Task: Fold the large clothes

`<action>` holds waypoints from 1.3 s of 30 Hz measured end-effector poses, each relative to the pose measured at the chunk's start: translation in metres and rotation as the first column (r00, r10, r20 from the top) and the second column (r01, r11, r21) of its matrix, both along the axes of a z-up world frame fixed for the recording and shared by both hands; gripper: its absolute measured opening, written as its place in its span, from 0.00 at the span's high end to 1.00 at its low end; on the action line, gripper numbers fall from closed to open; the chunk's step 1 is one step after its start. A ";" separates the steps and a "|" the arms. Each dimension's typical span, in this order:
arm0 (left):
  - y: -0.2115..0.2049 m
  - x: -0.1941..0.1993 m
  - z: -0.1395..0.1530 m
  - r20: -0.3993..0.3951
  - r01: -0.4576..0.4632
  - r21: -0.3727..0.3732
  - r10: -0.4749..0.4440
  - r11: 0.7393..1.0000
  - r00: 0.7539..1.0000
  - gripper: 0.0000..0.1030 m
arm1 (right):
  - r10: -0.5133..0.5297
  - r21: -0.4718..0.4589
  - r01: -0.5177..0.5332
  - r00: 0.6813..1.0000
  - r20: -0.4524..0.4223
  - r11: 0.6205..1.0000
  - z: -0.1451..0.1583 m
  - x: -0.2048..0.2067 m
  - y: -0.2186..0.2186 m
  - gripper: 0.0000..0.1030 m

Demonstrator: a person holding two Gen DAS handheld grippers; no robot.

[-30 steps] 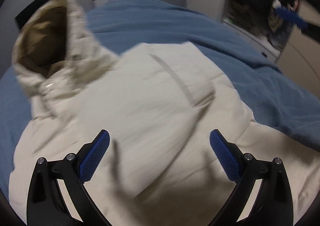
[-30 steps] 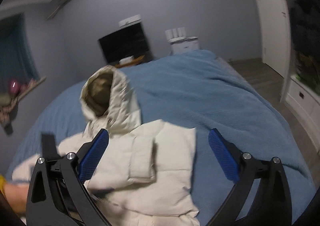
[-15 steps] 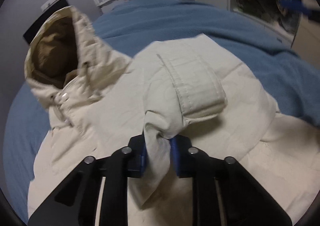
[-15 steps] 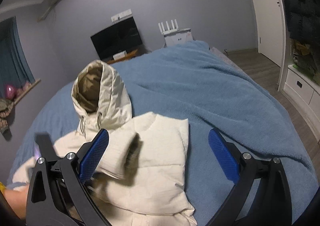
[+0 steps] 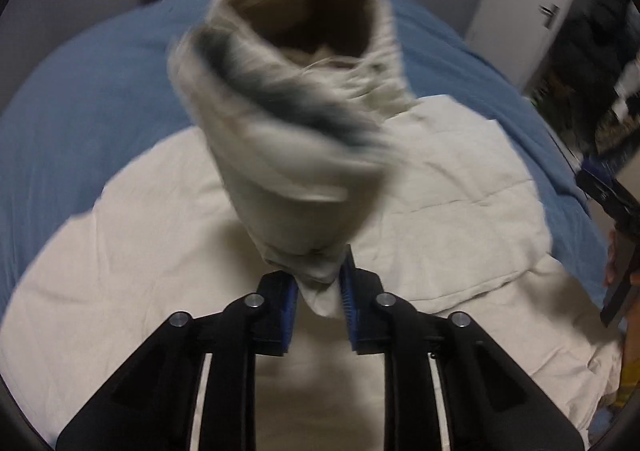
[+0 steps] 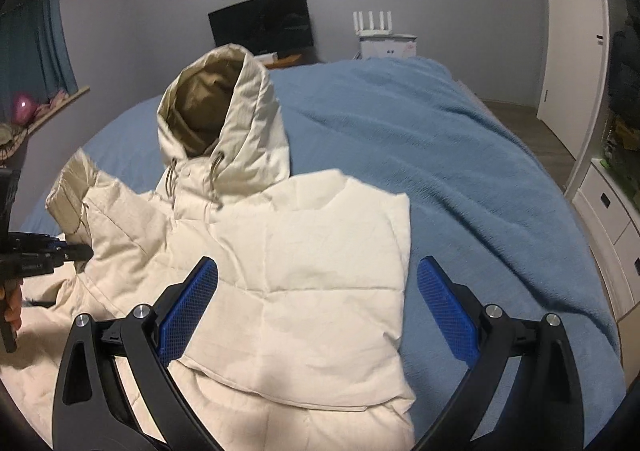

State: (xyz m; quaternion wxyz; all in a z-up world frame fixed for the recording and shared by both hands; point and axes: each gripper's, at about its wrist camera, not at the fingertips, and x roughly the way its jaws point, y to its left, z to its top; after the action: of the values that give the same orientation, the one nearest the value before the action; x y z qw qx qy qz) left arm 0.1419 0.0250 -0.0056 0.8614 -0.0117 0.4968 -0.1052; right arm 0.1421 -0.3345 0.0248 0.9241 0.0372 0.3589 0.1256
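Note:
A cream hooded puffer jacket [image 6: 304, 271] lies on a blue bed [image 6: 460, 155], hood [image 6: 224, 119] upright at the far end, brown lining showing. My left gripper [image 5: 318, 305] is shut on the jacket's sleeve [image 5: 288, 179] and holds it raised, blurred, over the jacket body [image 5: 460, 187]. In the right wrist view the left gripper [image 6: 76, 251] sits at the left edge with the sleeve end [image 6: 72, 195] lifted. My right gripper [image 6: 318, 307] is open and empty above the jacket's folded right side.
A dark TV [image 6: 262, 25] and a white router on a cabinet [image 6: 386, 37] stand against the far wall. A white door and drawers [image 6: 600, 211] are on the right. A shelf with pink items [image 6: 36, 111] is on the left.
My left gripper shut on the sleeve half a second ago and has since lifted it up and swung it left over the jacket. The right gripper stays open, hovering.

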 end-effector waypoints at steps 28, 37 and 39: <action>0.007 0.027 -0.093 -0.076 -0.036 0.081 0.042 0.996 0.996 0.20 | 0.047 -0.121 -0.085 0.955 -0.291 0.989 -0.114 0.040 0.044 0.07; 0.001 0.023 -0.083 -0.011 -0.042 0.077 0.043 0.996 0.999 0.10 | 0.038 -0.115 -0.074 0.957 -0.287 0.991 -0.119 0.039 0.042 0.07; 0.003 0.021 -0.076 0.022 -0.066 0.078 0.065 0.995 0.998 0.09 | 0.032 -0.124 -0.070 0.958 -0.284 0.990 -0.118 0.036 0.043 0.07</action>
State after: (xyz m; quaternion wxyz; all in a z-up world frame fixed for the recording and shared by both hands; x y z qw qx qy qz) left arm 0.1624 0.0275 -0.0814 0.8689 0.0072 0.4916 -0.0574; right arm 0.1780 -0.2912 -0.0933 0.8607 -0.0162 0.4949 0.1186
